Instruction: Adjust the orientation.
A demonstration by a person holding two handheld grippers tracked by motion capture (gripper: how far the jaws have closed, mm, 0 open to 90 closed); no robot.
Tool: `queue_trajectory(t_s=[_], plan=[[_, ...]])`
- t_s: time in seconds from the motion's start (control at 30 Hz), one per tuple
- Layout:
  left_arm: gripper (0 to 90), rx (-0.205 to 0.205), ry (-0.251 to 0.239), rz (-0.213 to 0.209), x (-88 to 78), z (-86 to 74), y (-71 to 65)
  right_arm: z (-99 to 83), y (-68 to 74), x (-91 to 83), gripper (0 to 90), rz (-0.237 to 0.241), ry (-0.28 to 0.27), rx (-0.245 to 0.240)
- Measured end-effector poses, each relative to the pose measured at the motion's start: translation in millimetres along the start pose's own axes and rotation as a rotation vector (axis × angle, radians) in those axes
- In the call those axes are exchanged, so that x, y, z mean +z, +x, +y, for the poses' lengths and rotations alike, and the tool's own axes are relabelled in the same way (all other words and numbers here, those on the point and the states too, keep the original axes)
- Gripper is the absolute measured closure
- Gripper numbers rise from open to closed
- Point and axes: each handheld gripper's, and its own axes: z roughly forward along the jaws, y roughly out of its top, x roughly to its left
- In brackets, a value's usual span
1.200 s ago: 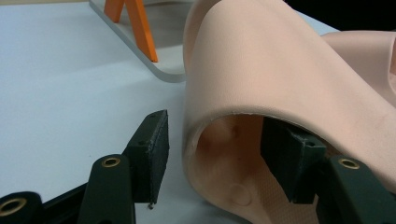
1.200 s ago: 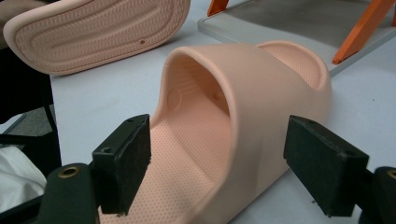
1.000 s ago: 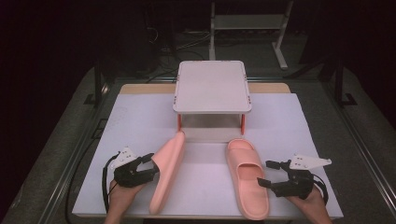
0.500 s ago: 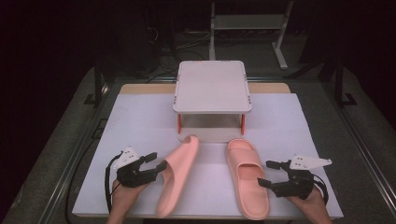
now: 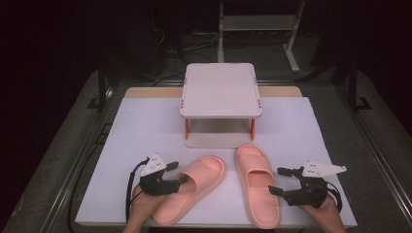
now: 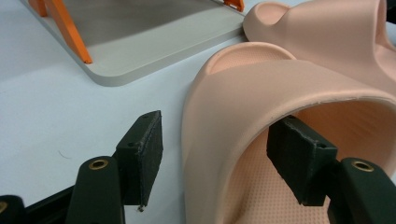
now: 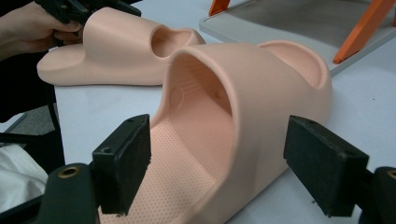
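Pink foam slippers, two of them, lie on the white tabletop (image 5: 145, 126) in front of a small two-tier shelf (image 5: 221, 90). High view: left slipper (image 5: 192, 187) lies angled, toe toward the shelf base; right slipper (image 5: 256, 182) lies nearly straight, toe close to the shelf's lower board. Left gripper (image 5: 180, 180) sits at the left slipper's outer edge; right gripper (image 5: 279, 180) sits just beside the right slipper's heel end, jaws apart. Left gripper view: left gripper (image 6: 215, 161) straddles the strap wall of the left slipper (image 6: 261, 93), one jaw outside on the tabletop side, the other under the strap; jaws apart, a gap visible at the outer jaw, not clamped. Right gripper view: right gripper (image 7: 217, 163) has jaws wide apart either side of the right slipper (image 7: 261, 93), touching neither side. Risk, as judged: soft foam may buckle or slip if the left jaws close on the thin strap edge alone; the angled slipper could swing into its neighbour; the wide right jaws may push the slipper forward against the shelf rather than seize it.
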Motion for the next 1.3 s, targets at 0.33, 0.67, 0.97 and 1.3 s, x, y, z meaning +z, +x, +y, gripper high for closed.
queue_trajectory(t_s=[0.33, 0.67, 0.97, 1.3], plan=[[44.2, 0.050, 0.058, -0.009, -1.2, 4.1, -3.2, 1.7, 3.7, 4.1, 26.8, 0.010, 0.017, -0.025], [53.0, 0.084, 0.114, 0.004, 2.1, 3.7, -6.0, 5.0, 3.7, 13.8, 35.9, -0.054, 0.055, -0.039], [57.2, 0.097, 0.138, 0.013, 5.4, 2.3, -6.8, 8.4, 0.1, 23.1, 51.2, -0.169, 0.071, -0.045], [69.5, 0.080, 0.122, 0.037, 2.7, 1.2, -4.7, 8.8, 1.4, 28.8, 59.5, -0.241, 0.097, -0.056]])
